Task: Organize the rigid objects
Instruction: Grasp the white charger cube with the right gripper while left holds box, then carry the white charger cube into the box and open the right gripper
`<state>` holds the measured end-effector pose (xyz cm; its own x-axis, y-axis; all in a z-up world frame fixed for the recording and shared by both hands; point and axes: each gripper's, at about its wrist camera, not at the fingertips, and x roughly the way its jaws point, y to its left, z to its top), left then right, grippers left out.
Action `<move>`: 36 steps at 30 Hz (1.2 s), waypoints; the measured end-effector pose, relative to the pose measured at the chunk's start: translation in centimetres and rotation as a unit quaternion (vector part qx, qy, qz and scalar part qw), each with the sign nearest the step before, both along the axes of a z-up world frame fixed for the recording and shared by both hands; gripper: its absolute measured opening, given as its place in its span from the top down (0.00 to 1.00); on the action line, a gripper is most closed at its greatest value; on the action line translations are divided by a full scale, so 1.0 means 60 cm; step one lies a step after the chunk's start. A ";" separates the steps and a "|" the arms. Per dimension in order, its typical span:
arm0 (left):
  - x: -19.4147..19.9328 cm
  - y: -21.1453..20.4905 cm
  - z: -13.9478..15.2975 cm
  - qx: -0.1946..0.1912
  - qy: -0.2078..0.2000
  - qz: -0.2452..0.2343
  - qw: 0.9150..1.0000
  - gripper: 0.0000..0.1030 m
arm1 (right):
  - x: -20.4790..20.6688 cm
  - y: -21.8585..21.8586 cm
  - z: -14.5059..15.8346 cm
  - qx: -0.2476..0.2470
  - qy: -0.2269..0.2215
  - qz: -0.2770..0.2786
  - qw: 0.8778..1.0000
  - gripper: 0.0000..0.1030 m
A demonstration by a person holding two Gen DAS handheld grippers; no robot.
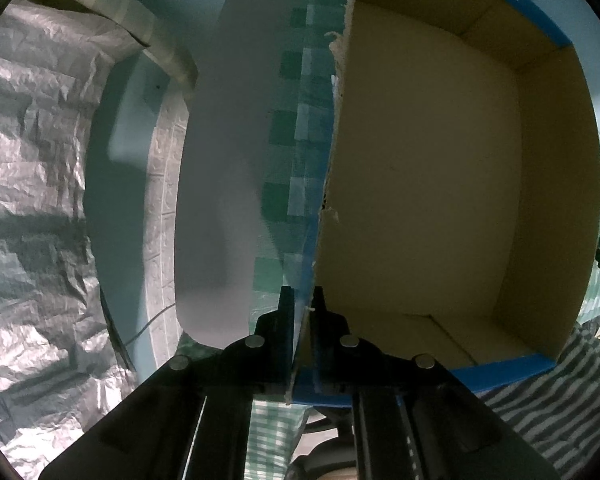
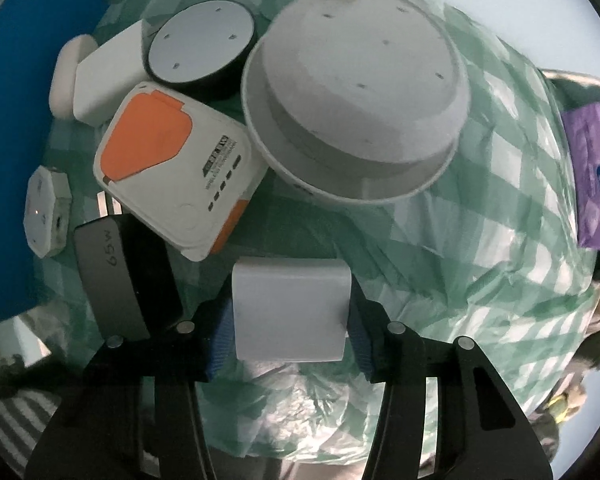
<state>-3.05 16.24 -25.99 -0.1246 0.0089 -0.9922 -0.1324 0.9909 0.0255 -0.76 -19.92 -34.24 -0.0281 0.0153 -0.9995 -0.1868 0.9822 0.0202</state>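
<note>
My left gripper (image 1: 303, 300) is shut on the torn side wall of a cardboard box (image 1: 428, 184) with a blue outside; the box is brown and bare inside. My right gripper (image 2: 290, 316) is shut on a white square block (image 2: 290, 312), held just above the green checked cloth (image 2: 480, 208). Ahead of it lie a white and orange device (image 2: 172, 176), a large white round device (image 2: 356, 92), a black round device (image 2: 204, 48), a white adapter (image 2: 108, 76), a grey 65W charger (image 2: 116, 272) and a small white plug (image 2: 44, 212).
The box's blue outer wall (image 2: 16, 128) stands at the left of the right wrist view. A purple wipes pack (image 2: 596, 176) lies at the right edge. Crinkled silver sheeting (image 1: 32, 200) and a pale panel (image 1: 220, 176) are left of the box.
</note>
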 end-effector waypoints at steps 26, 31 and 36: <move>-0.003 -0.004 0.002 -0.010 -0.002 -0.012 1.000 0.94 | -0.004 0.103 0.209 0.082 -0.063 0.055 0.993 0.51; -0.002 -0.005 0.001 -0.009 -0.001 -0.013 1.000 0.94 | 0.008 0.167 0.222 0.096 -0.080 0.096 0.988 0.51; -0.002 -0.005 0.001 -0.010 -0.001 -0.012 1.000 0.93 | 0.027 0.241 0.251 0.108 -0.089 0.141 0.980 0.51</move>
